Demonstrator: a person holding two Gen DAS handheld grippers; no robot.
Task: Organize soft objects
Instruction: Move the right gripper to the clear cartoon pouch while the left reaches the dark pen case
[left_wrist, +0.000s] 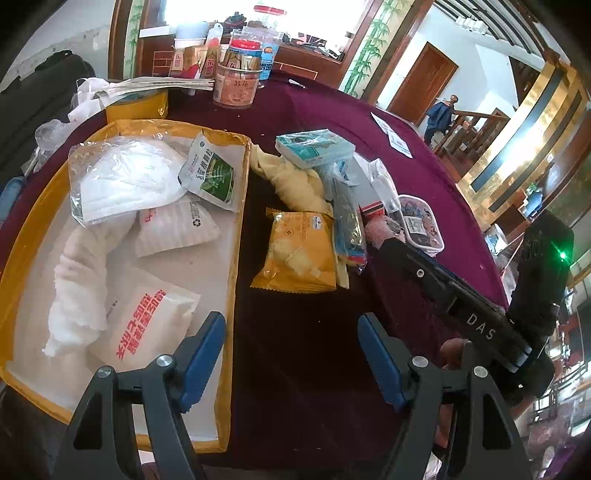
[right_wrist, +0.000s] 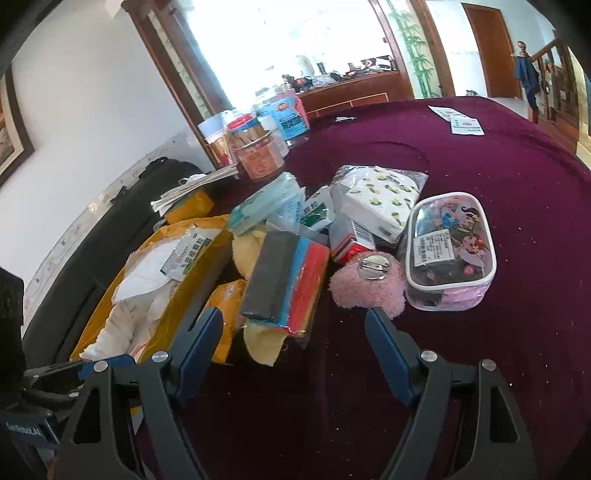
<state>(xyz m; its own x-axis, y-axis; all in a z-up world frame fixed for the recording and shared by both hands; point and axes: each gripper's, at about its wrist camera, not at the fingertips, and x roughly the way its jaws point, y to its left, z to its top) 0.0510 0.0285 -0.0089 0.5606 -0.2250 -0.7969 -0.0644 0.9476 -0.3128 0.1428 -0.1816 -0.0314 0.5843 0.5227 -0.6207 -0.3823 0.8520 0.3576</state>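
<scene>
A yellow-rimmed tray (left_wrist: 236, 236) on the left holds a bagged white mask (left_wrist: 122, 177), a green sachet (left_wrist: 210, 173), white packets and a white towel (left_wrist: 77, 291). Right of it, on the purple cloth, lies a pile: an orange snack pack (left_wrist: 299, 251), a yellow cloth (left_wrist: 291, 181), a teal tissue pack (left_wrist: 314, 147), a sponge pack (right_wrist: 288, 277), a pink fluffy puff (right_wrist: 365, 284) and a clear cartoon pouch (right_wrist: 450, 251). My left gripper (left_wrist: 291, 354) hangs open over the tray's right rim, holding nothing. My right gripper (right_wrist: 291, 350) stands open just before the sponge pack and puff.
Jars and bottles (left_wrist: 236, 81) stand at the table's far edge beside stacked papers (left_wrist: 155, 85). Two paper slips (right_wrist: 461, 122) lie far right on the purple cloth (right_wrist: 517, 206). A black bag (right_wrist: 110, 221) sits left of the table. The right gripper's body (left_wrist: 480, 306) crosses the left wrist view.
</scene>
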